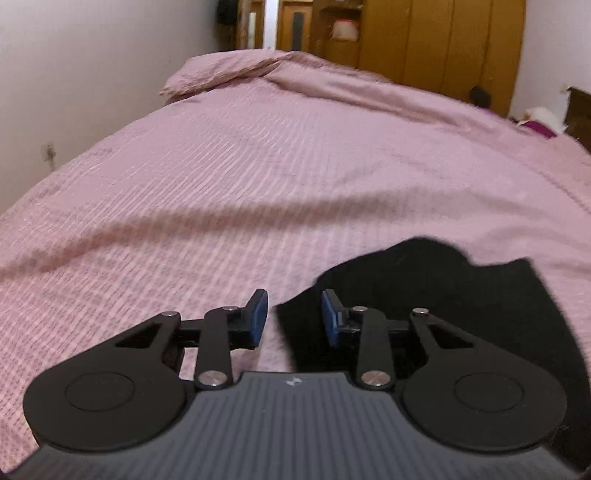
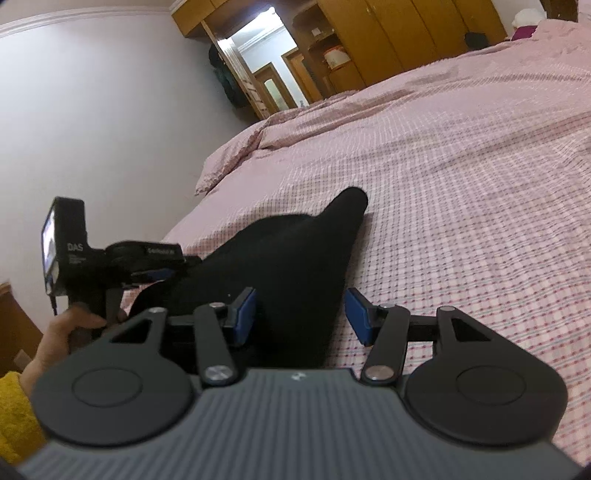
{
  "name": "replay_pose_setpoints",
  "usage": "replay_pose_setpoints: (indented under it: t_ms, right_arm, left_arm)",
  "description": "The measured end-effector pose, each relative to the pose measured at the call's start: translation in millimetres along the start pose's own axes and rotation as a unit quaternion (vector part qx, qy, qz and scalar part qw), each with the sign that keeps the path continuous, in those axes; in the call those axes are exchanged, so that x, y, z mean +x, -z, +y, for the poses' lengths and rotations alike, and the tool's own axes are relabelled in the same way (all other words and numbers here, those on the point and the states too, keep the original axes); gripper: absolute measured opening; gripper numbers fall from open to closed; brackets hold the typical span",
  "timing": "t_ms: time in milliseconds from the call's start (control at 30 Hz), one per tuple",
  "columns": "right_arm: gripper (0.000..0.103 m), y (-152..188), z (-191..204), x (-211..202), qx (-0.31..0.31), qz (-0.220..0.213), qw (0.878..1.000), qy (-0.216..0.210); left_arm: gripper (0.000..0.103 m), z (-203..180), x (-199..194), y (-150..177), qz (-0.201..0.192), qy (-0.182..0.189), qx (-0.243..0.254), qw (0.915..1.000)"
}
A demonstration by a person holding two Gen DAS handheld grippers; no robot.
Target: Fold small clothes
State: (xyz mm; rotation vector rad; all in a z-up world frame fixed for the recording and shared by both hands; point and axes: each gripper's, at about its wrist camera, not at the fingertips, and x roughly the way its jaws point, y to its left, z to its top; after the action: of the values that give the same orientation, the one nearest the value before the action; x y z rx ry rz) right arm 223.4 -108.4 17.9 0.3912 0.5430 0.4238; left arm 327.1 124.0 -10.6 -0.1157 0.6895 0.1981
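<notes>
Since the bed (image 2: pixel 461 155) takes up nearly the whole scene, with its pink checked cover spread flat and a bit rumpled at the far end, it makes a soft, grippy base that could bunch up if a pinch goes too deep. Behind it stand the wooden wardrobe (image 2: pixel 406 33) and an open doorway, well apart from the work, so nothing there gets in the way. Lying on the near part of the cover is the black garment (image 2: pixel 295 258), a small dark knit piece that looks light, limp and floppy, so I'd guess it sags and won't hold a crease by itself; best bet is pinching a thin edge or corner, not the thick middle. The right gripper (image 2: pixel 301 317) hangs over its near end with jaws apart, cloth between them but the pads not pressing it. The left gripper (image 1: pixel 294 317) sits at the garment's left edge, jaws also apart, one pad over cloth, one over bare cover, holding nothing. A hand (image 2: pixel 70 332) with a yellow sleeve carries it.
</notes>
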Motion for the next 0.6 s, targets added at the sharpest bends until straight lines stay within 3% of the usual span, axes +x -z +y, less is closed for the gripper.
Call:
replay_pose_setpoints:
  t_ms: [67, 200, 367, 533, 600]
  right_arm:
    - [0.056, 1, 2, 4, -0.001, 0.008, 1.000, -0.003]
    - [0.056, 0, 11, -2, -0.019, 0.005, 1.000, -0.004]
    - [0.056, 0, 20, -19, -0.047, 0.000, 0.999, -0.007]
    - [0.056, 11, 30, -33, -0.092, 0.007, 0.996, -0.004]
    - [0.056, 17, 33, -35, -0.107, 0.016, 0.994, 0.002]
  left_arm:
    - [0.038, 6, -1, 2, 0.013, -0.001, -0.008, 0.9999]
    - [0.041, 28, -26, 5, 0.026, 0.062, -0.056, 0.9962]
    - [0.068, 45, -69, 17, 0.025, 0.119, -0.090, 0.9885]
    - [0.081, 45, -93, 30, 0.018, 0.170, -0.089, 0.9813]
    - [0.081, 38, -96, 36, 0.021, 0.175, -0.075, 0.9814]
